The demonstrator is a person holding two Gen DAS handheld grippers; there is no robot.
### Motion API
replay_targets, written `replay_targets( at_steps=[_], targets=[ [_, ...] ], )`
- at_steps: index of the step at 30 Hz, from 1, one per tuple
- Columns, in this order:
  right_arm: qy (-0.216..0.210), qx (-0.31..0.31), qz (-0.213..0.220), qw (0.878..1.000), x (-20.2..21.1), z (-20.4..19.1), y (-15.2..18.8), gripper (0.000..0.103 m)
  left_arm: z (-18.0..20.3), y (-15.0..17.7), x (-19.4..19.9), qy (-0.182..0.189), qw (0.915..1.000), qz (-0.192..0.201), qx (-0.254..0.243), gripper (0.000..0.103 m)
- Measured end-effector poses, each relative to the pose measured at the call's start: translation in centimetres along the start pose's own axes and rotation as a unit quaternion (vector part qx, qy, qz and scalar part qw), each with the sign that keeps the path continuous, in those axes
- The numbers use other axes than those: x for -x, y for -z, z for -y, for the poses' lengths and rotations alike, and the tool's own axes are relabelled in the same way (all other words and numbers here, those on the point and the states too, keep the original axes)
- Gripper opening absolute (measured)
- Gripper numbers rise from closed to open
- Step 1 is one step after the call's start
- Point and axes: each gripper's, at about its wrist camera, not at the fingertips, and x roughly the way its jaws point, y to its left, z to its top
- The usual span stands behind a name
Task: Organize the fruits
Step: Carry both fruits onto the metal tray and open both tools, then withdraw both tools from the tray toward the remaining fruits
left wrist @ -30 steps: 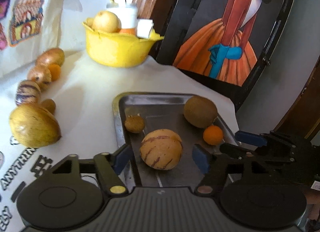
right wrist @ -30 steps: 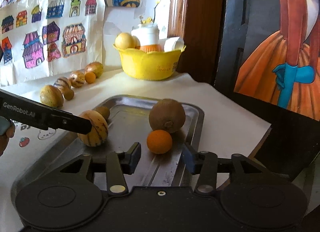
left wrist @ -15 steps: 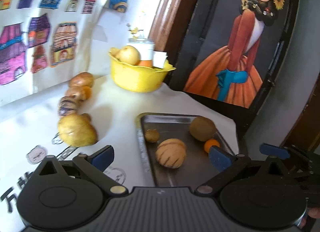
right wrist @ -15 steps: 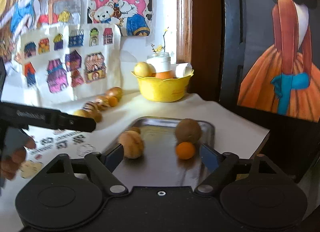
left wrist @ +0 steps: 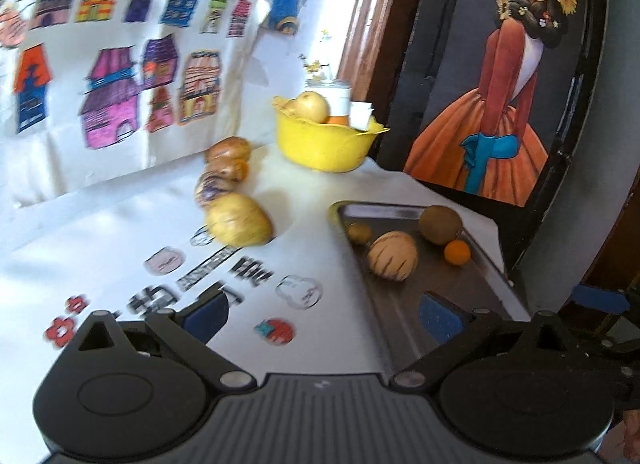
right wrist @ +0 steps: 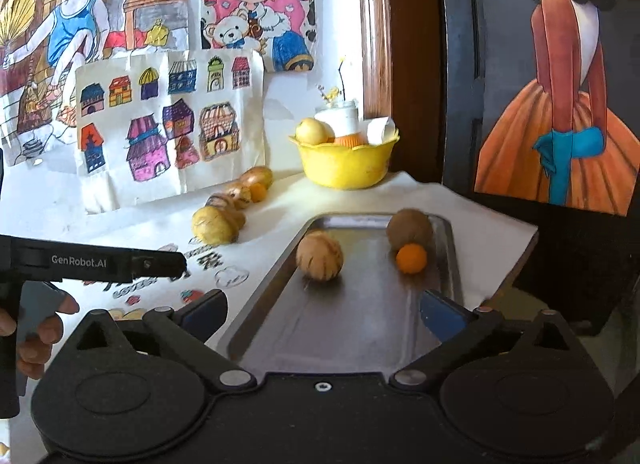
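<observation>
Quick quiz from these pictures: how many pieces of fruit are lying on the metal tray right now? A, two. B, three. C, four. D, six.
C: in the left wrist view the metal tray holds four: a striped melon, a large brown fruit, a small orange and a small brown fruit.

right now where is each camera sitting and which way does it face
Left wrist: rides the left claw, angled down over the tablecloth toward the tray; own open fingers show.
Right wrist: rides the right claw, facing the tray and yellow bowl; own open fingers, the left claw and a hand show.
Shared: tray, striped melon, orange, bowl.
</observation>
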Motion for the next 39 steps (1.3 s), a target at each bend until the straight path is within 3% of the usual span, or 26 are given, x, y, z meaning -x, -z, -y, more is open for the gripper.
replay_targets(
  at_steps=[11, 17, 30, 39],
  targets=[
    [-0.008, -0.032, -0.026, 0.999, 2.3, -3.4, 3.1, 0.102, -3.6, 2.8, 3.4, -0.034, 0.9992, -0.018, -0.004, 0.103],
    [-0.018, -0.019, -0.04, 0.999, 2.3, -5.2, 3.5, 0.102, -6.0, 3.7, 5.1, -0.055, 0.9982, -0.024, 0.0, 0.103],
    [-0.079, -0.014, -0.087, 0.993, -0.1, -9.7, 3.2, 0.102, -11.8, 4.6, 7.2, -0.104, 0.9936, -0.045, -0.004, 0.103],
    [-0.108, 0.007, -0.124, 0.986, -1.5, -12.0, 1.6, 0.102, -13.9, 4.0, 7.7, -0.123, 0.9916, -0.038, -0.019, 0.103]
  ],
)
